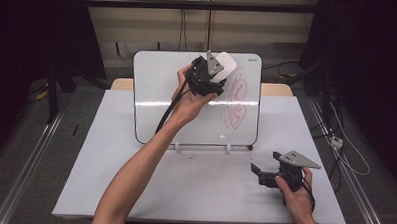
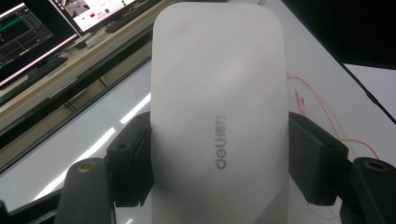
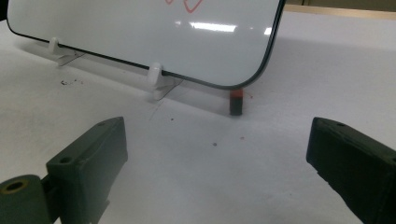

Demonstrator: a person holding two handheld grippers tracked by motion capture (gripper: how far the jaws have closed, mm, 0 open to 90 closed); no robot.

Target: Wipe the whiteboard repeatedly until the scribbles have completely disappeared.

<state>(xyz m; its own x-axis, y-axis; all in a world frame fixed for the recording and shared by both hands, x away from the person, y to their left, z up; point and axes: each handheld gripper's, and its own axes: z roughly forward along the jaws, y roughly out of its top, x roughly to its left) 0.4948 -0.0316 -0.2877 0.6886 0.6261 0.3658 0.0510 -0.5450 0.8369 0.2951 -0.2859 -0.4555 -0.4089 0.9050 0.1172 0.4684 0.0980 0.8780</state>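
A whiteboard (image 1: 167, 98) stands propped on the white table, with red scribbles (image 1: 237, 101) on its right half. My left gripper (image 1: 219, 75) is raised against the board's upper middle, shut on a white eraser (image 1: 227, 64). The left gripper view has the eraser (image 2: 217, 102) clamped between both black pads (image 2: 133, 161), red lines (image 2: 327, 121) beside it. My right gripper (image 1: 257, 173) rests low on the table at the front right, its jaws wide apart with nothing between them. From the right gripper view the board's lower edge (image 3: 187, 77) lies ahead.
Two white clips (image 1: 229, 148) hold the board's bottom edge. A small dark and red block (image 3: 236, 103) sits on the table under the board's right corner. The table (image 1: 193, 192) is bare white in front. Dark curtains and cables surround it.
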